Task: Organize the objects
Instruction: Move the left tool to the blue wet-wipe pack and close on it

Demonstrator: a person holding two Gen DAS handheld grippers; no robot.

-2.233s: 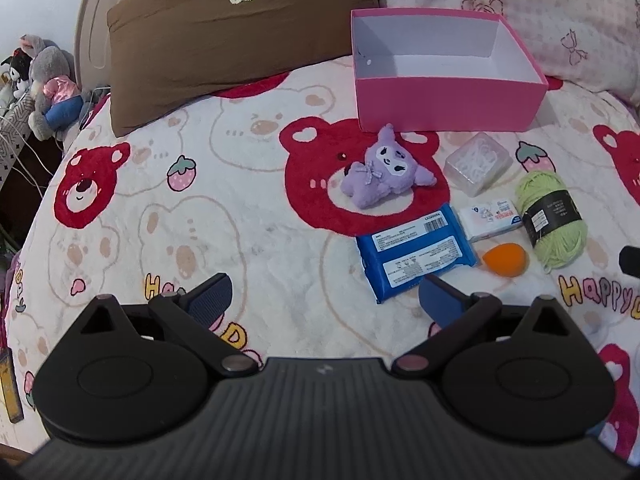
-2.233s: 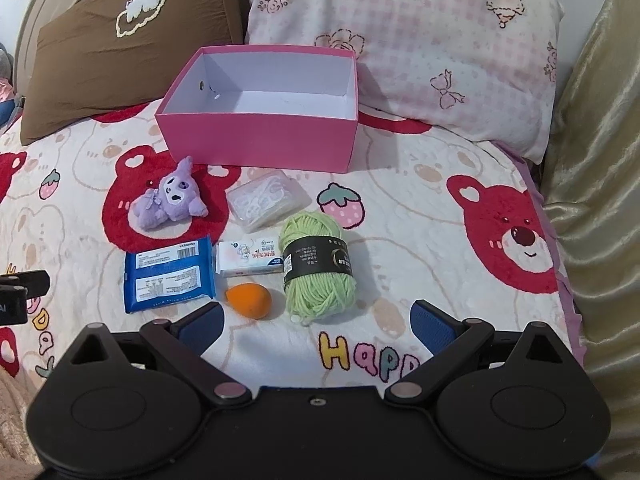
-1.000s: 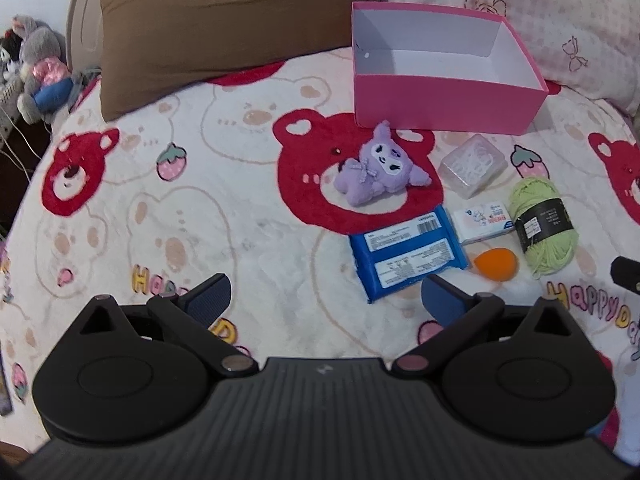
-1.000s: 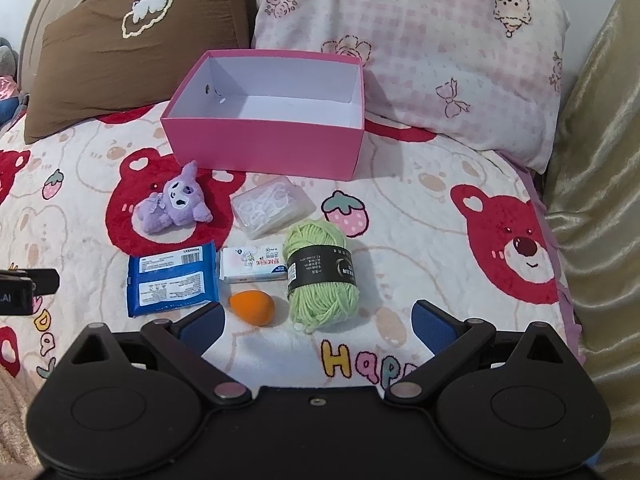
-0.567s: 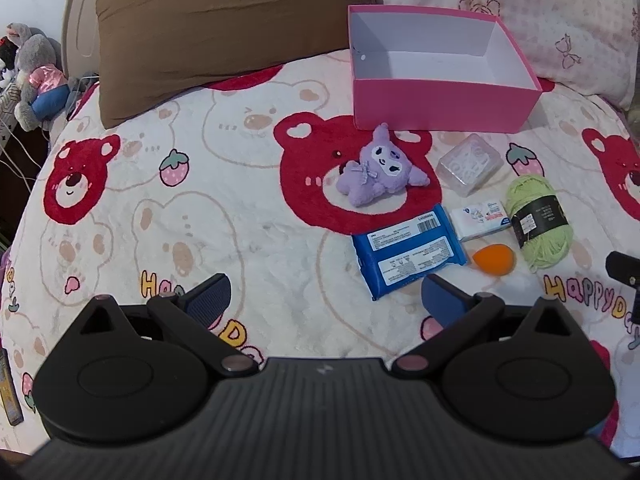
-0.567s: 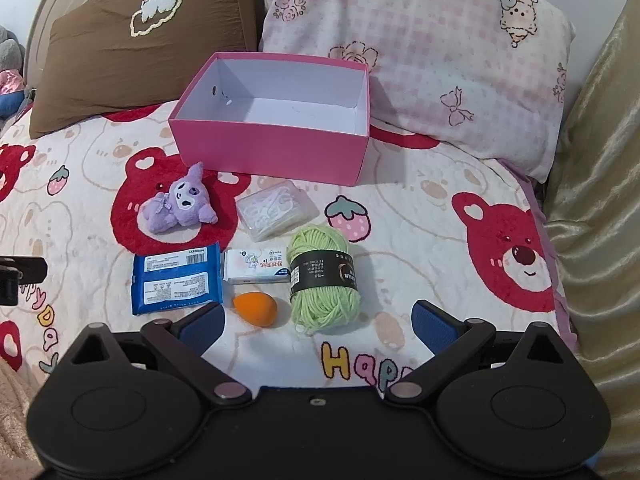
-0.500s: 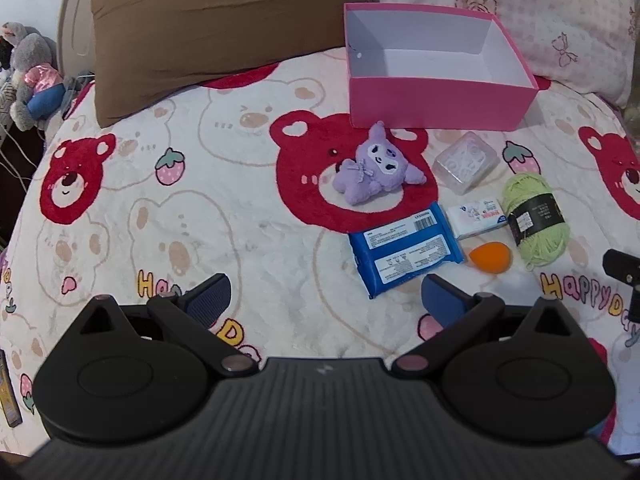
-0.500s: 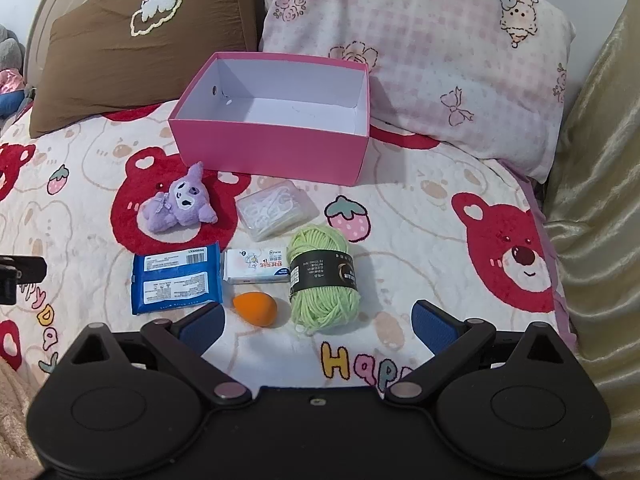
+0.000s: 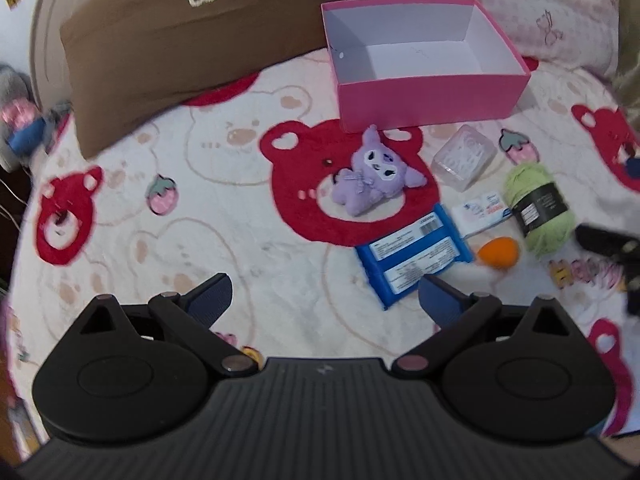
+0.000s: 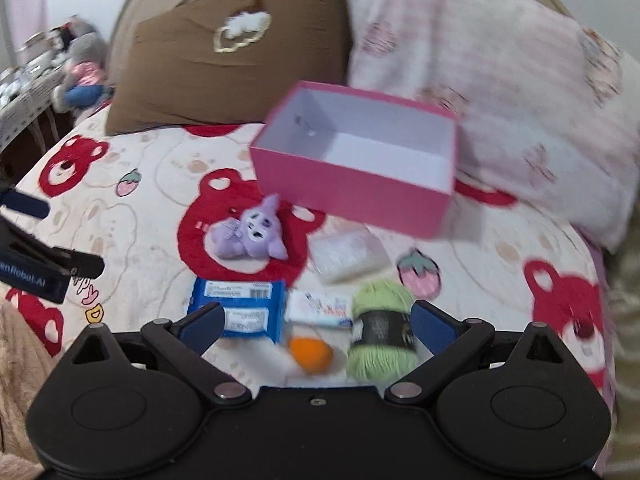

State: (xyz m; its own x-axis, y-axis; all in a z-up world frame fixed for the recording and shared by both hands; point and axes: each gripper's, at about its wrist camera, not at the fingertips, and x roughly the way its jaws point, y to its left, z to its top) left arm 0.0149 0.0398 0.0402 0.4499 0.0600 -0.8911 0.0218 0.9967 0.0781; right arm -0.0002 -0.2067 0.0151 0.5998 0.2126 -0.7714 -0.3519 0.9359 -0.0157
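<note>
A rectangular pink box with smooth white walls sits open-topped at the head of the bed, its long axis running across. Before it lie a fuzzy purple plush, a flat blue packet, an egg-shaped orange sponge and green yarn. The left hand-held gripper and the right hand-held gripper are both spread, holding nothing. Bare blanket lies leftward.

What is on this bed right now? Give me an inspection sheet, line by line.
Surface: bear-print blanket on a bed.
Job's things: pink box, open, nothing inside; plush, blue pack, clear case, white pack, yarn and orange egg lie in front of it.
Clutter: nothing seen.
Grippers: left hand-held gripper open, empty; right hand-held gripper open, above the orange egg.
Cables: nothing seen.
Surroundings: brown pillow, pink pillow, stuffed toys at the bedside.
</note>
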